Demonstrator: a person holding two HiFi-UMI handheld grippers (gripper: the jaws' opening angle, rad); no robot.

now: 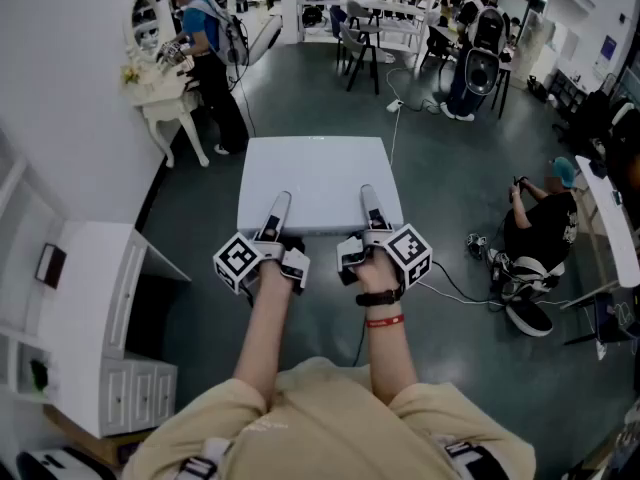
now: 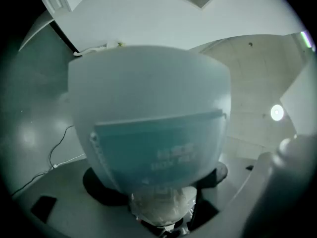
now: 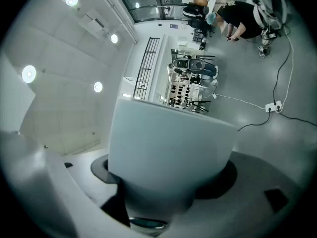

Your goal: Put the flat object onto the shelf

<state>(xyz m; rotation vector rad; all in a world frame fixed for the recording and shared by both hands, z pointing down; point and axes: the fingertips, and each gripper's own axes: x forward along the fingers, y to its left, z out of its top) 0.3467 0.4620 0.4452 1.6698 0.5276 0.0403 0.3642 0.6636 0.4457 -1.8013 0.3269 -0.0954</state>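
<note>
Grey floor (image 1: 450, 198) underneath | forearms extending forward | left gripper (image 1: 280, 203) and right gripper (image 1: 368, 196) clamping flat white box (image 1: 315, 168) near edge, jaws wide | white shelf (image 1: 95, 308) standing left

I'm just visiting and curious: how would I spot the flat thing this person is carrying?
Look at the middle of the dark grey floor, right of the white shelf unit. There a flat white rectangular board is held up by its near edge in the left gripper and right gripper. It is the only thing clamped by both.

flat panel (image 1: 312, 183) ahead, shelf unit (image 1: 95, 303) left
</note>
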